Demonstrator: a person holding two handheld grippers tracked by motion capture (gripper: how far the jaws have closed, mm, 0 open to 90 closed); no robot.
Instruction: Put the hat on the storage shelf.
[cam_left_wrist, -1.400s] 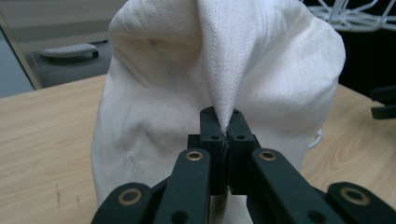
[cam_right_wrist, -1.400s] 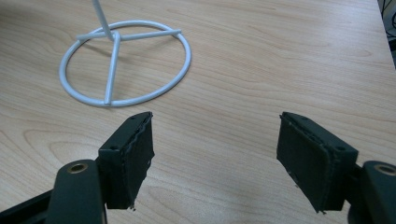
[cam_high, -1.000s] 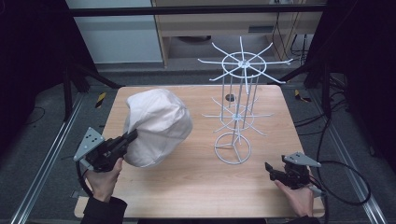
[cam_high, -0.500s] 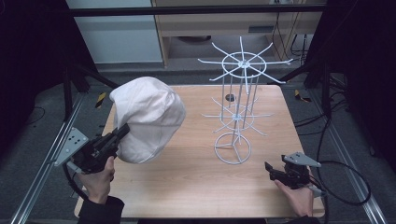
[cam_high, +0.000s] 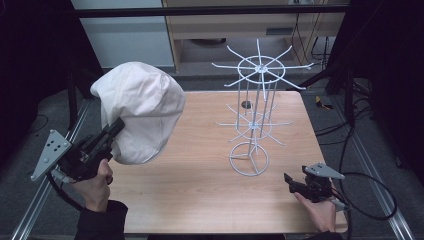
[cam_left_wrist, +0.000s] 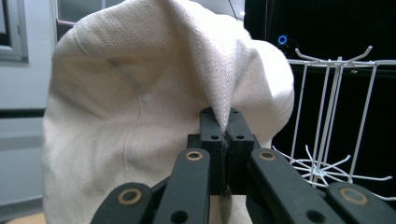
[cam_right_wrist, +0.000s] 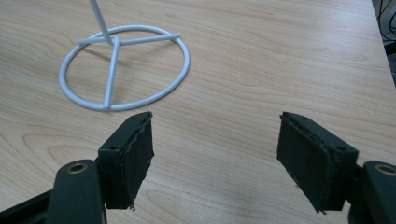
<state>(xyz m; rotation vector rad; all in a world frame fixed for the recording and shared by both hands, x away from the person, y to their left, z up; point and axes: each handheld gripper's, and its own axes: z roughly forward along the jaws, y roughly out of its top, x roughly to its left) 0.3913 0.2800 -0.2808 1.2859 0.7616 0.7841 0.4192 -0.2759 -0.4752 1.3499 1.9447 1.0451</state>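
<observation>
The high view looks down over the table (cam_high: 200, 200); both claw views sit close, sharing the white rack (cam_high: 252, 120)

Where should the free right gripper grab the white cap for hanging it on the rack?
Take the white cap by its lower edge, coming from the rack side: the left gripper pinches the near fold, and the right gripper is open over the table.

Cap (cam_high: 137, 112) hangs left of wire rack (cam_high: 252, 125) on table (cam_high: 200, 190).

Black claws (cam_high: 119, 127), dark sleeves (cam_high: 100, 224)
</observation>
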